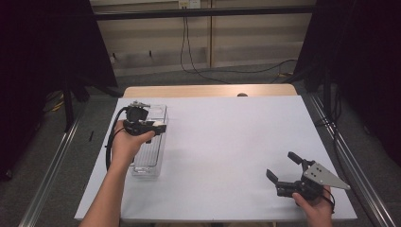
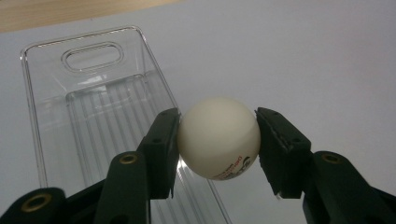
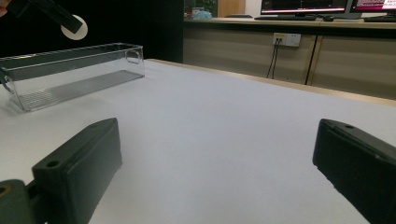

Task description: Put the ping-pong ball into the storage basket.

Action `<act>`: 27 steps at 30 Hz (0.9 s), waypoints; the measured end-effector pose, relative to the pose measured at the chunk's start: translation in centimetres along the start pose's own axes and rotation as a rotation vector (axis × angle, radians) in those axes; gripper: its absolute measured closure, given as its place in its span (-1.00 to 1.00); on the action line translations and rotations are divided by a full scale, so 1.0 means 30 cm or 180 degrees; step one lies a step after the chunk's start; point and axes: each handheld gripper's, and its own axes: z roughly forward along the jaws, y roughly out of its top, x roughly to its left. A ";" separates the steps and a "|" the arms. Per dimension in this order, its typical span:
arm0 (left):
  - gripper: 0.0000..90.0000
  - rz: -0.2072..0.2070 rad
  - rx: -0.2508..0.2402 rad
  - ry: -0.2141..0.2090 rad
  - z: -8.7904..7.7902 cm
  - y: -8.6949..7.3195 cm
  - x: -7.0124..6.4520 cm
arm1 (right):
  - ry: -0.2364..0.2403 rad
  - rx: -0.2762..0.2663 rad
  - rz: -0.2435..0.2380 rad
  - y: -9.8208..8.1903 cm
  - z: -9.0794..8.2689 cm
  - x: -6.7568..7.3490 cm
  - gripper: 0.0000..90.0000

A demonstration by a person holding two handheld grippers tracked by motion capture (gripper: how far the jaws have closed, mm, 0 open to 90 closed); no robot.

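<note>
White ping-pong ball (image 2: pixel 218 138): one, pinched between the jaws of my left gripper (image 2: pixel 217 140), held above the right rim of the clear plastic bin (image 2: pixel 93 88). Bin: empty, on the white table (image 1: pixel 227 142). Step: carrying ball to bin. Next: shift over the bin's floor, lower, release. Right gripper (image 1: pixel 283 171): wide open, holding nothing, resting well apart.

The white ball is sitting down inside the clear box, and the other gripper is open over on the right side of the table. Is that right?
Not quite. The white ball isn't lying in the clear box; the left gripper pinches it between its jaws, above the box, as the left gripper view shows. The rest is right: the right gripper is open, on the table's right side.
</note>
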 end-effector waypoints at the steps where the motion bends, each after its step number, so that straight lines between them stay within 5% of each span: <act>1: 0.14 0.0074 0.0045 -0.0006 -0.005 0.001 0.007 | 0.0000 -0.0001 -0.0005 0.000 0.000 0.000 -0.98; 6: 0.14 -0.0005 0.0024 0.0001 -0.008 -0.002 0.008 | 0.0006 0.0001 -0.0004 0.000 0.001 0.001 -0.98; 27: 0.14 0.0022 0.0052 0.0101 -0.023 -0.023 0.048 | 0.0009 0.0000 0.0001 0.000 0.002 0.001 -0.98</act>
